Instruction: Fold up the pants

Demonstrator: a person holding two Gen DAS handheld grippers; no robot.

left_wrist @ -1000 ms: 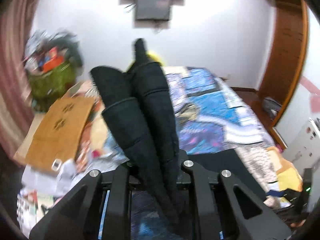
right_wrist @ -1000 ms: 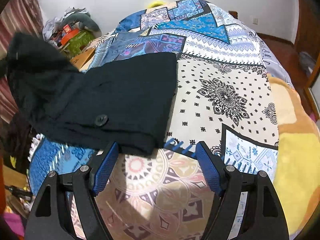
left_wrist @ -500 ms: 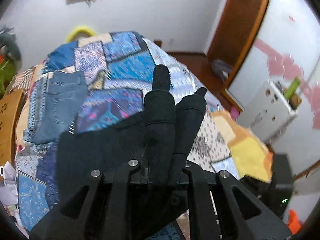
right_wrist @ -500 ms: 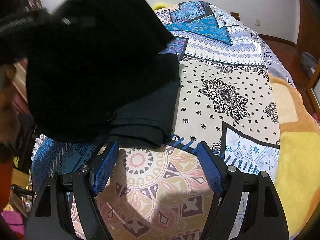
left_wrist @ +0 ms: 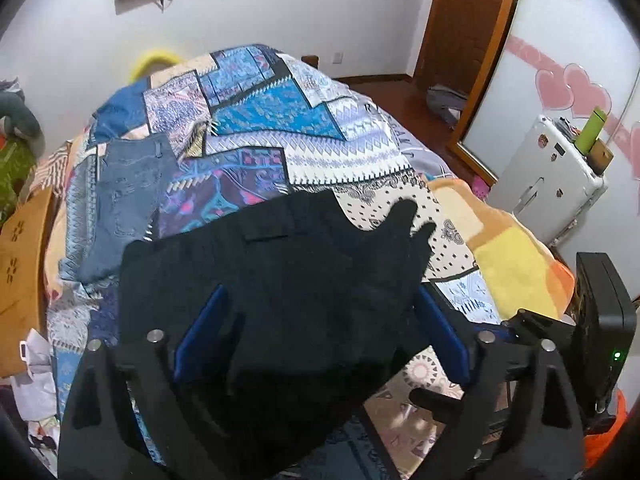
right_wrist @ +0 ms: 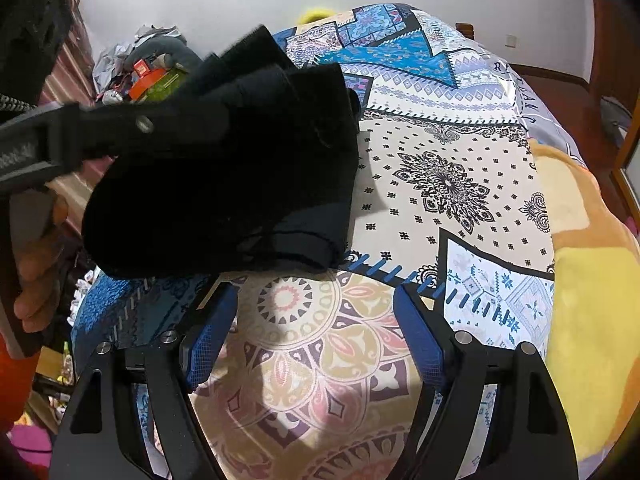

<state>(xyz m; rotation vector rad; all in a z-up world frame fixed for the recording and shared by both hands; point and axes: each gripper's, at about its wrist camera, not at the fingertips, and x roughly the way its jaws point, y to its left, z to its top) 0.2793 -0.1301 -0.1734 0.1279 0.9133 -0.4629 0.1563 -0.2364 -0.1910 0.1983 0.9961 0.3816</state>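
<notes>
Black pants folded on the patterned bed

Left tool, jaws just sprung wide, has matte black pants lying loose between its blue pads; right tool spread over bare quilt, pants ahead-left.

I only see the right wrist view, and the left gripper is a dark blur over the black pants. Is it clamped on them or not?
Observer: Not clamped. The left gripper has just been opening. Its blue pads stand wide apart, and the black pants lie between them without being pressed.
Operator: Is anything behind the pants that I can't see?
Observer: Folded blue jeans lie on the bedspread, beyond the pants, toward the left in the left wrist view.
</notes>
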